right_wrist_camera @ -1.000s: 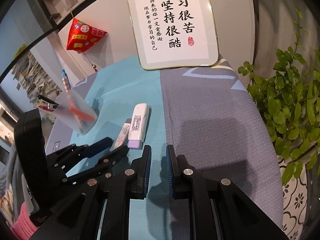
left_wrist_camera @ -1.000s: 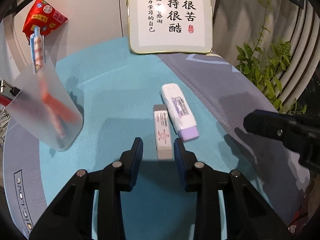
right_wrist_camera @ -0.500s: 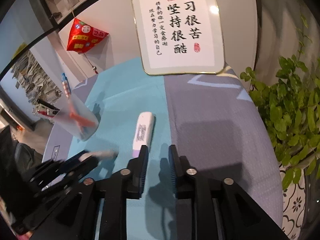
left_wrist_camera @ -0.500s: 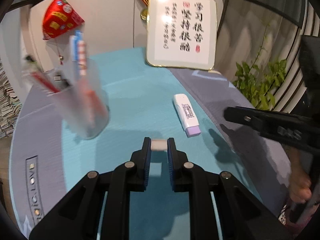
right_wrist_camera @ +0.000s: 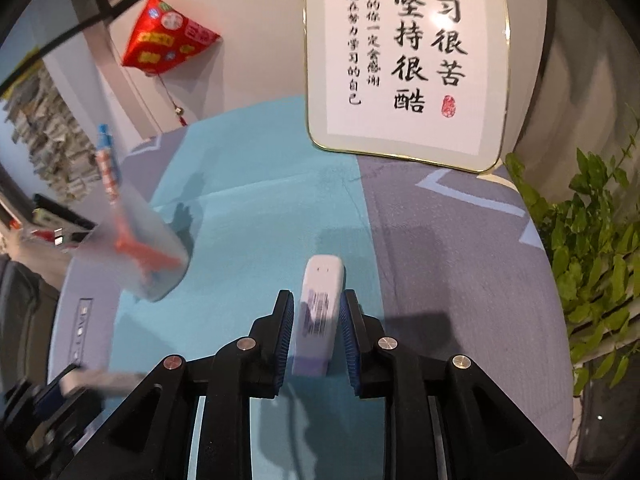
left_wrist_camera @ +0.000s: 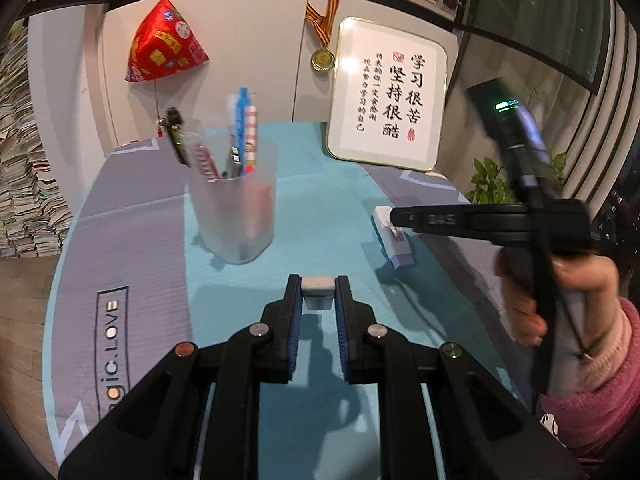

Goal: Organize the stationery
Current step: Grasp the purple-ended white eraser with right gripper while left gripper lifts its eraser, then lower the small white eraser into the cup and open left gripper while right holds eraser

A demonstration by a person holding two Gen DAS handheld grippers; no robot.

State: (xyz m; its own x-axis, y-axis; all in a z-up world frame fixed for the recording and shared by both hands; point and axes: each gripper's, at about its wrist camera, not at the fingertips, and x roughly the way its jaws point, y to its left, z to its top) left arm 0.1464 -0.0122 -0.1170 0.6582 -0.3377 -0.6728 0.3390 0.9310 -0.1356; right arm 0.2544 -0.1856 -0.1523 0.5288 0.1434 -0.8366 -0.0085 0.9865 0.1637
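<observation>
while a second ago my left claw [left_wrist_camera: 318,300] stood wide around the small grey eraser [left_wrist_camera: 318,286] lying flat on the worktop [left_wrist_camera: 320,208], it is now clenched on that eraser and has carried it up off the cloth, toward the cup [left_wrist_camera: 234,204]. my right claw [right_wrist_camera: 316,316] was shut over bare cloth then; its jaws have just been opening and it has slid forward, so the white stick [right_wrist_camera: 320,304] with the lilac cap now lies between them, still flat on the worktop, and i judge the pads are not yet pressing it. so one piece is in hand and the next is lined up; i judge the cup is where both go. the cup is frosted, translucent plastic, round and tapered, with pens [left_wrist_camera: 242,136] standing in it. the eraser is a blunt block; the stick is smooth, rounded, with a barcode label. the cloth is woven, teal and grey.
</observation>
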